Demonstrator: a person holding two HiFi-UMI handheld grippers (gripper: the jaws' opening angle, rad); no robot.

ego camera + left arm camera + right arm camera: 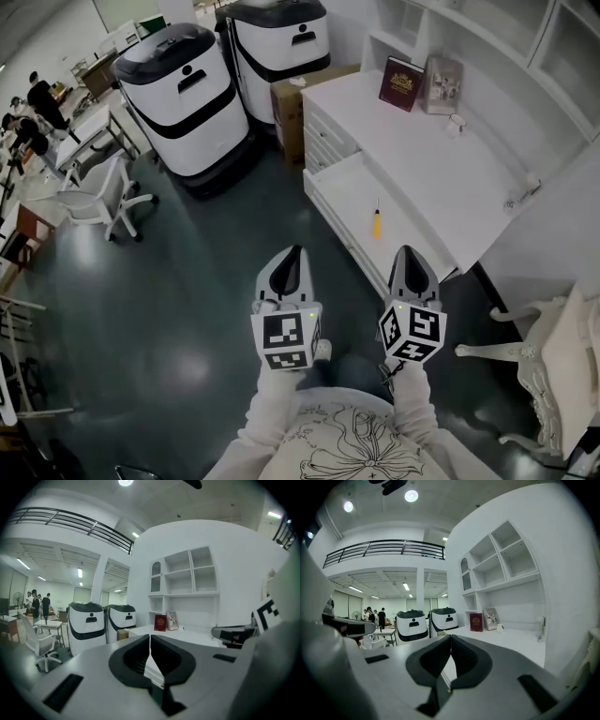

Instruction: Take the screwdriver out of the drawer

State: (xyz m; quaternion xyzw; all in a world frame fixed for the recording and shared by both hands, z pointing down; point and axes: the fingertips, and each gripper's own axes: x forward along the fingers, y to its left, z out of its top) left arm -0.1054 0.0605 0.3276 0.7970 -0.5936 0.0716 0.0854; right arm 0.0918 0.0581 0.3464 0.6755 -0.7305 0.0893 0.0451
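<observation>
Screwdriver [376, 223] lies in the drawer [342, 192], its shaft barely visible; left tongs [295, 251] and right tongs [405, 251] closed, empty.

You see a yellow handle on the screwdriver [376, 223], white on the drawer [352, 187] and desk [441, 159], dark red on the book [401, 82], dark grey-green on the floor [187, 291], white with black bands on the machines [178, 103], and black-and-white square markers on your pale grey left gripper [293, 251] and right gripper [405, 251].

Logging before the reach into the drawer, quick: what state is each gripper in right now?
Left gripper: closed, holding nothing.
Right gripper: closed, holding nothing.
</observation>
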